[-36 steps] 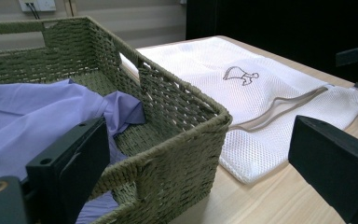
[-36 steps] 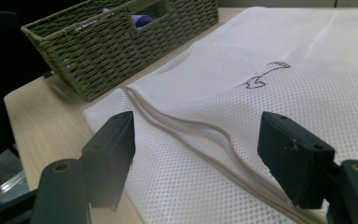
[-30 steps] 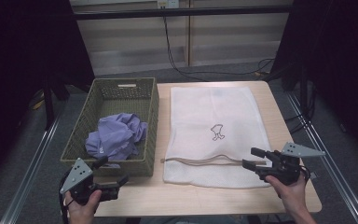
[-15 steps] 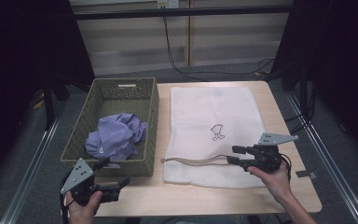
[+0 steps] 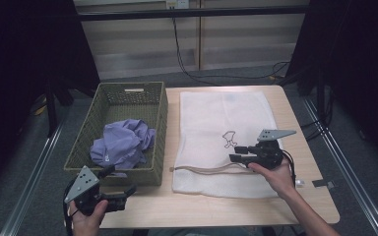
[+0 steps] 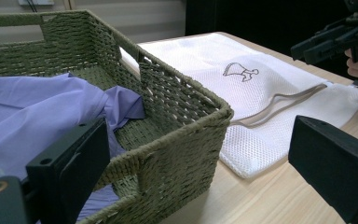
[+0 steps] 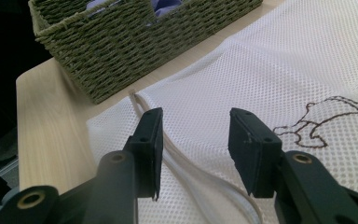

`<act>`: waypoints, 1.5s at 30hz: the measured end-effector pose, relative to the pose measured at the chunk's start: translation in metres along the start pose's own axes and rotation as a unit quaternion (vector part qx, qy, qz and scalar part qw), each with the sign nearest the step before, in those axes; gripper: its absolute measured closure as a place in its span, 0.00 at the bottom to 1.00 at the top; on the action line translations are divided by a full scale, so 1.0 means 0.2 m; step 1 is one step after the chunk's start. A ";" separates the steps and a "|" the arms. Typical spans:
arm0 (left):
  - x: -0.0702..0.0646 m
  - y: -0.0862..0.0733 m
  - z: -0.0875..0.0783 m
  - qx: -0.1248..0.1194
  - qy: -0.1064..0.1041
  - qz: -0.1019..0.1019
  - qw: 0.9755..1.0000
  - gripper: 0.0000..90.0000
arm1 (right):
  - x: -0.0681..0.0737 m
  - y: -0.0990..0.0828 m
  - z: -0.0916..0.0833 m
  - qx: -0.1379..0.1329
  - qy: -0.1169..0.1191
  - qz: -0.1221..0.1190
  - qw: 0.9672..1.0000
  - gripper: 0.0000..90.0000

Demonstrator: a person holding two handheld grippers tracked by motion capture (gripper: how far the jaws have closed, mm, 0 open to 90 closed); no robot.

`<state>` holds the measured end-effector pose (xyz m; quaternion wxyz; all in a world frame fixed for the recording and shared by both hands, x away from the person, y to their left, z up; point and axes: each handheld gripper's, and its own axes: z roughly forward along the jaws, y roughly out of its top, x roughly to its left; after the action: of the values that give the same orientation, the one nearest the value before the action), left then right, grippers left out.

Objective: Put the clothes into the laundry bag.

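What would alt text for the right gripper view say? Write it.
The right hand-held gripper, jaws apart, hovers over a white mesh laundry bag, above its beige zipper strip. A green woven basket sits beyond on the wooden table.

You get even, soft light from overhead on the table (image 5: 211,206), while the room around it falls off into near black, so the sides of the high view tell you little. The white mesh bag (image 5: 221,123) is the brightest patch but keeps its weave, with no blown-out glare. Shadows are faint and short; the basket (image 5: 157,113) darkens only a narrow strip beside it. The high view looks slightly soft and grainy. In your left gripper view the near black jaws are blurred, and the purple cloth (image 6: 32,116) is a little washed out. In your right gripper view the mesh is crisp near the middle and softens toward the far corners.
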<state>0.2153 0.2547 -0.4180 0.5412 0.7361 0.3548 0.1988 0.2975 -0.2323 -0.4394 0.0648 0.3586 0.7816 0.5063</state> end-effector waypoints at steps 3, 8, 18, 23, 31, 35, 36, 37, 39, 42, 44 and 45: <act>0.00 0.00 0.00 -0.001 0.000 0.000 1.000 0.06 | -0.02 0.02 0.03 0.003 0.005 0.002 1.000 0.60; 0.00 0.00 0.00 0.000 0.000 0.002 1.000 0.06 | -0.05 0.01 0.08 0.021 -0.001 -0.004 1.000 0.61; 0.00 0.00 -0.01 0.000 0.000 0.005 1.000 0.06 | -0.10 -0.09 0.18 0.066 0.009 0.004 0.998 0.64; 0.00 0.00 -0.01 0.000 -0.001 0.004 1.000 0.06 | -0.13 -0.12 0.20 0.078 0.002 0.002 0.997 0.65; 0.00 0.00 -0.01 0.003 0.000 0.007 1.000 0.06 | -0.16 -0.16 0.21 0.093 -0.010 0.004 0.996 0.67; -0.01 0.00 0.00 0.005 -0.002 0.014 1.000 0.06 | -0.16 -0.19 0.23 0.098 -0.019 0.000 0.995 0.68; -0.01 0.00 0.00 0.007 -0.001 0.015 1.000 0.06 | -0.16 -0.20 0.24 0.110 -0.021 -0.003 0.994 0.69; -0.01 0.00 0.00 0.007 -0.002 0.014 1.000 0.06 | -0.16 -0.20 0.24 0.108 -0.024 -0.010 0.994 0.71; -0.01 0.00 0.00 0.008 -0.002 0.017 1.000 0.06 | -0.16 -0.20 0.24 0.110 -0.025 -0.008 0.994 0.74; -0.01 0.00 0.01 0.005 -0.002 0.014 1.000 0.06 | -0.17 -0.22 0.24 0.104 -0.028 -0.011 0.994 0.79; -0.01 0.00 0.00 0.006 0.002 0.012 1.000 0.06 | -0.16 -0.22 0.24 0.106 -0.036 -0.017 0.994 0.81; -0.01 0.00 0.00 0.006 0.002 0.012 1.000 0.06 | -0.16 -0.22 0.24 0.105 -0.040 -0.026 0.993 0.81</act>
<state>0.2146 0.2536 -0.4181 0.5333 0.7432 0.3480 0.2051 0.3212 -0.2269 -0.5069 0.0709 0.3630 0.8361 0.4053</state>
